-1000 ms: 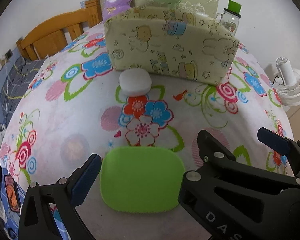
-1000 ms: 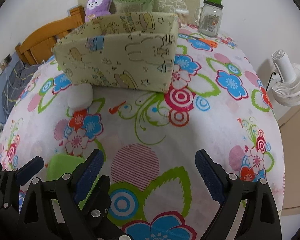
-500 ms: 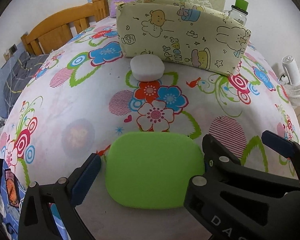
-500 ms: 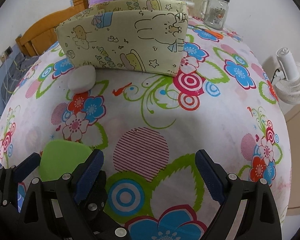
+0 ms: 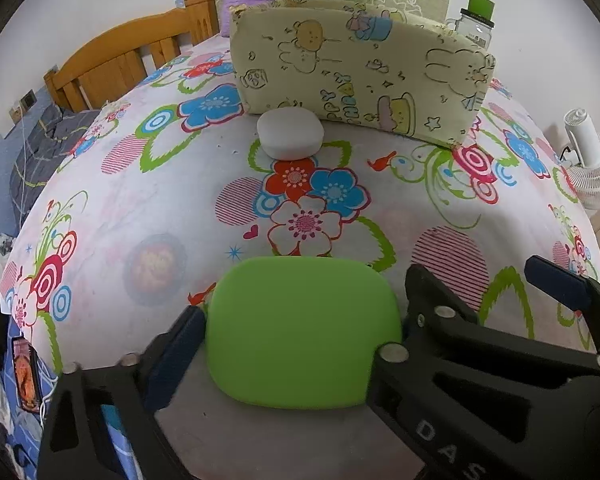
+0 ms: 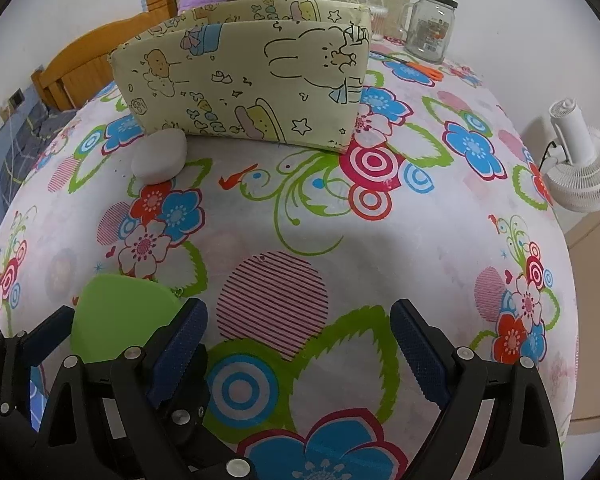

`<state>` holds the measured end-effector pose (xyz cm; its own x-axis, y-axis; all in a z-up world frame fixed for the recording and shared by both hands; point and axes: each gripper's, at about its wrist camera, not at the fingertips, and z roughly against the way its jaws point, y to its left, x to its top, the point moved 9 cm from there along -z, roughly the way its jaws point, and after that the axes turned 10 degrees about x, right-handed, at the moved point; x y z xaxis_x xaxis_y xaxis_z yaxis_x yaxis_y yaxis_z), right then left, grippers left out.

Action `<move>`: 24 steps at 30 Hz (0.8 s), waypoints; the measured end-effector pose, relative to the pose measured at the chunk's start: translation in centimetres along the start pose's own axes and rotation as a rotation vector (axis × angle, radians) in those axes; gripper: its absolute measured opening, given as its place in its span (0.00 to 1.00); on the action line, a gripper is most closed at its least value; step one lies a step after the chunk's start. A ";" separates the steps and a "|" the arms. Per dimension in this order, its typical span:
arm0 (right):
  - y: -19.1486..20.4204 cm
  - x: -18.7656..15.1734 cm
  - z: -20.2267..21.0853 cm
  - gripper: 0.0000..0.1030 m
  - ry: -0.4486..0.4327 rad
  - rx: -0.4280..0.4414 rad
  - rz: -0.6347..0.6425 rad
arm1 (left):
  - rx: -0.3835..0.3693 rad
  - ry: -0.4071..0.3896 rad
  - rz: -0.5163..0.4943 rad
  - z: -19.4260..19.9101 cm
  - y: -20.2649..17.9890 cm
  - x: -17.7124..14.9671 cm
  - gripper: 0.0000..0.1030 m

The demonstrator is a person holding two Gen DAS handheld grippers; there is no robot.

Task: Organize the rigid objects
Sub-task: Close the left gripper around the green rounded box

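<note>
1. The green rounded lid is seen lying flat on the floral tablecloth, between the closing jaws of the left gripper
2. The right gripper is held open and empty
3. A white oval case is placed against the cartoon-print fabric box

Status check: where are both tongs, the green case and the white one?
Left tongs closing around green case. Right tongs open, empty, over tablecloth. White case against fabric box. Nothing in the way.

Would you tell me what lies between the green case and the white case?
Only bare flowered tablecloth lies between green case and white case, shown in the left wrist view.
</note>
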<state>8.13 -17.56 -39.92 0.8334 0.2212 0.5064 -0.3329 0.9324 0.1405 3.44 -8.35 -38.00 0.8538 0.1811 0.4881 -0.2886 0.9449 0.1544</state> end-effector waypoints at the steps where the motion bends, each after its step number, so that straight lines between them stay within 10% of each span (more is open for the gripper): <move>1: 0.0 0.1 0.0 0.92 0.000 0.006 0.003 | 0.002 0.005 0.003 -0.1 0.0 0.0 0.93; 24: 3.8 5.3 -1.5 0.92 -0.059 -0.002 -0.066 | -0.037 -0.006 -0.102 -2.4 3.7 5.7 0.92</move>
<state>11.98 -12.39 -37.99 0.8261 0.1419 0.5454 -0.2768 0.9452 0.1734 8.28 -3.18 -36.74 0.8751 0.0818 0.4770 -0.1841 0.9678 0.1718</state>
